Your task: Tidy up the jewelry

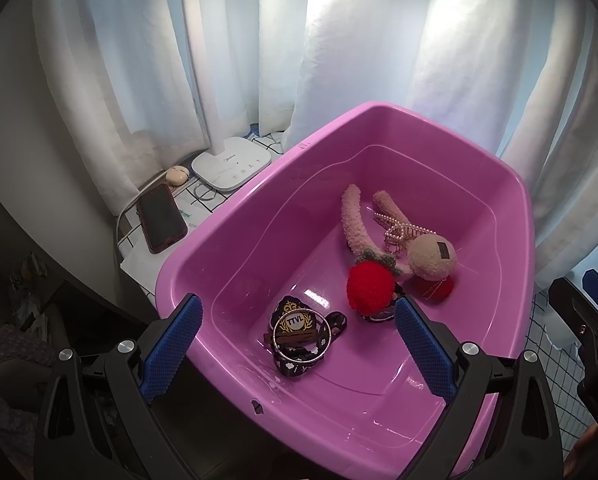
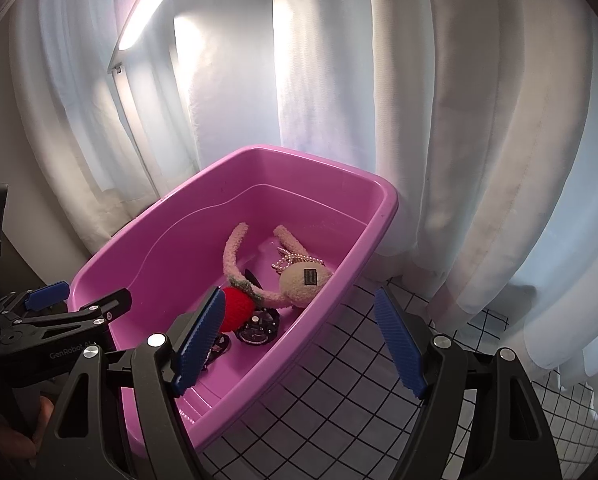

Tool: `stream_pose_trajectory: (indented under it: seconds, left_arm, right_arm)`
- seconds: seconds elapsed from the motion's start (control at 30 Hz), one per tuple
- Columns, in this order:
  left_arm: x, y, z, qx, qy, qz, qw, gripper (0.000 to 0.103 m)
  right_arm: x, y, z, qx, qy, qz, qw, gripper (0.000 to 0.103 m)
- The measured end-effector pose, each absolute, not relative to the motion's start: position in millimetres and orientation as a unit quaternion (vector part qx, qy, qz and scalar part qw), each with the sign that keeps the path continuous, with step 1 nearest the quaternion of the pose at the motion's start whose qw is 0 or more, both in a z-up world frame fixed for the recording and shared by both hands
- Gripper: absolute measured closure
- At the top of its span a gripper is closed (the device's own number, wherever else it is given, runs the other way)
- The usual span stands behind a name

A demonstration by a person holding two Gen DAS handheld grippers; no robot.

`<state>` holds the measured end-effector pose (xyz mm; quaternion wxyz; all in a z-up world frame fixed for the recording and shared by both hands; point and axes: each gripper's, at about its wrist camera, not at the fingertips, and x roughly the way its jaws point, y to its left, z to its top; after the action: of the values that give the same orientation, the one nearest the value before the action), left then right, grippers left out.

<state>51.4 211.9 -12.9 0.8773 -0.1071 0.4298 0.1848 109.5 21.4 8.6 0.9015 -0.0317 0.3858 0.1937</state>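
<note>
**Jewelry gathered in a pink plastic tub**

Jewelry pieces lie on the floor of a glossy pink plastic rectangular tub (image 1: 235,216). Nearest the left gripper (image 1: 297,346) sits a dark badge with a round gold-rimmed emblem reading "TTVL" (image 1: 295,322), with a thin metal bangle (image 1: 302,335) lying over it and a black printed strap (image 1: 331,326) curled beside it. Farther in rests a fuzzy pink headband carrying a red knitted pom-pom (image 1: 369,286) and a cream plush ball with a small dark label (image 1: 433,257); the label's wording is too small to read. A pearl-and-rhinestone hair clip (image 1: 399,236) lies across the headband.

The left gripper's blue-padded jaws stand wide apart over the tub's near rim, holding nothing. The right gripper (image 2: 299,340) is likewise spread and empty, one jaw over the tub, the other over the cloth; the other tool, seen at the left of its view, bears the lettering "GenRobot AI".

The tub sits on a white tablecloth with a black grid pattern (image 2: 339,380). Behind hang white sheer curtains (image 2: 479,120). A white desk lamp (image 1: 231,162), lit, stands left of the tub, its brand mark possibly "Midea". Near it lie a dark smartphone in a red case (image 1: 161,216) and a small beige earbud case (image 1: 177,174).
</note>
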Motion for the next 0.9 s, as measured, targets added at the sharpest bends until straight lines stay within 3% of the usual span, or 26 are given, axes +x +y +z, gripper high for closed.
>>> stream_pose_trajectory:
  seconds: [0.9]
  left_arm:
    - [53.2, 211.9, -13.9, -0.1, 0.429, 0.185, 0.878, 0.006]
  right_arm:
    - [111.3, 18.6, 5.8, -0.029, 0.388, 0.197, 0.9, 0.03]
